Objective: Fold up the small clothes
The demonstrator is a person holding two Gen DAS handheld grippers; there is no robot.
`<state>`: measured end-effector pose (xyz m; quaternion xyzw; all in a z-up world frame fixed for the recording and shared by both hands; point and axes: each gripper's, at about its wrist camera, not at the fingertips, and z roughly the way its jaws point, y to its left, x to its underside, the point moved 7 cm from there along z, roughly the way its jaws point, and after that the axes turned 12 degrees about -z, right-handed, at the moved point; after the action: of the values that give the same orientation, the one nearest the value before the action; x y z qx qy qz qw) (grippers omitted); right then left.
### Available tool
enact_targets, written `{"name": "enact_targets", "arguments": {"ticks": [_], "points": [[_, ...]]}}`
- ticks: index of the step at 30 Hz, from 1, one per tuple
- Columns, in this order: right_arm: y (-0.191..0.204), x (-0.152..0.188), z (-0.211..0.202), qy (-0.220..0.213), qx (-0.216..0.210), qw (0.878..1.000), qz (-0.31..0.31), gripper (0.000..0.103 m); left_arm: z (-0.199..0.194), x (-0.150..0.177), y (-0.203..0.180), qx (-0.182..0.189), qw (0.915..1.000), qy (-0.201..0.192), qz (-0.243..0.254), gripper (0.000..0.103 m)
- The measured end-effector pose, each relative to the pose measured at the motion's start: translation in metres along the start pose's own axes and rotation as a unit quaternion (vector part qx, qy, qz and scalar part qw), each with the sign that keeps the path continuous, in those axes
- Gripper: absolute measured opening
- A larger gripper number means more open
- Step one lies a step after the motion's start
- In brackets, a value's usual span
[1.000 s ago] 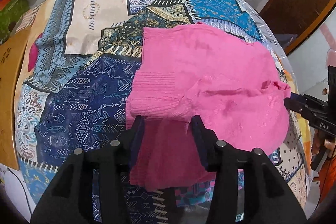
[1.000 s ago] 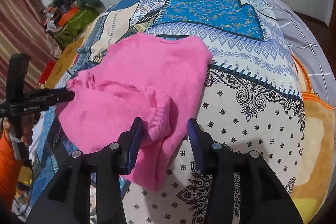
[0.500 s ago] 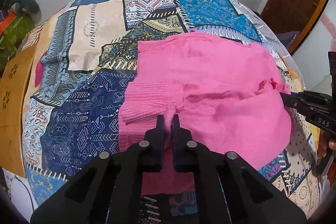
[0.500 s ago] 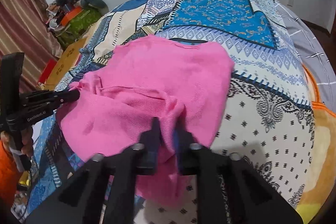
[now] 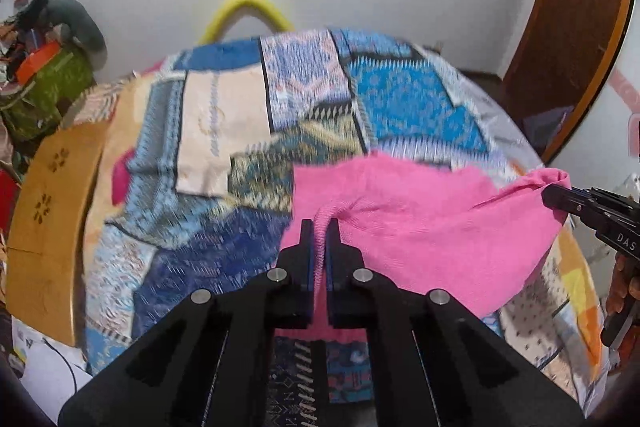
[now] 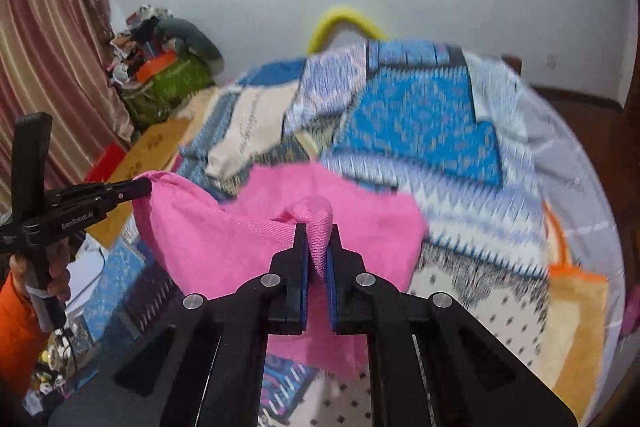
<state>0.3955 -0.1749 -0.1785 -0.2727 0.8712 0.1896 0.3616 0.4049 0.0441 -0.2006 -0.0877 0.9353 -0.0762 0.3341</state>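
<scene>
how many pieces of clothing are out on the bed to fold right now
1. A single pink knit garment hangs over the patchwork bedspread, pinched at one corner by the left gripper and at the other by the right gripper. Anything beneath it would be hidden.

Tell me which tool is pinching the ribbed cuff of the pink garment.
The left tool: a narrow ribbed cuff runs between its pads. The right tool grips a broader, smooth-knit fold of the pink garment.

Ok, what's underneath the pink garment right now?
Under the pink garment lies the patchwork bedspread, visible all around it and below its lifted near edge. The part of the bedspread directly beneath the cloth is covered, so anything there cannot be seen.
</scene>
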Motion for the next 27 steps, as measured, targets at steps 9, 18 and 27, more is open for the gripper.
{"name": "enact_targets", "arguments": {"ticks": [9, 18, 27], "points": [[-0.014, -0.047, 0.005, -0.034, 0.023, 0.999, -0.007, 0.006, 0.0, -0.048, -0.01, -0.005, 0.9993, -0.037, -0.006, 0.003], [-0.058, -0.035, 0.061, 0.013, 0.042, 0.999, 0.029, 0.006, 0.076, -0.061, -0.003, -0.014, 0.9993, 0.006, -0.034, 0.003], [-0.078, -0.003, 0.102, 0.06, 0.039, 0.996, 0.047, 0.007, 0.147, -0.035, 0.004, -0.031, 0.9964, 0.072, -0.034, 0.003]]}}
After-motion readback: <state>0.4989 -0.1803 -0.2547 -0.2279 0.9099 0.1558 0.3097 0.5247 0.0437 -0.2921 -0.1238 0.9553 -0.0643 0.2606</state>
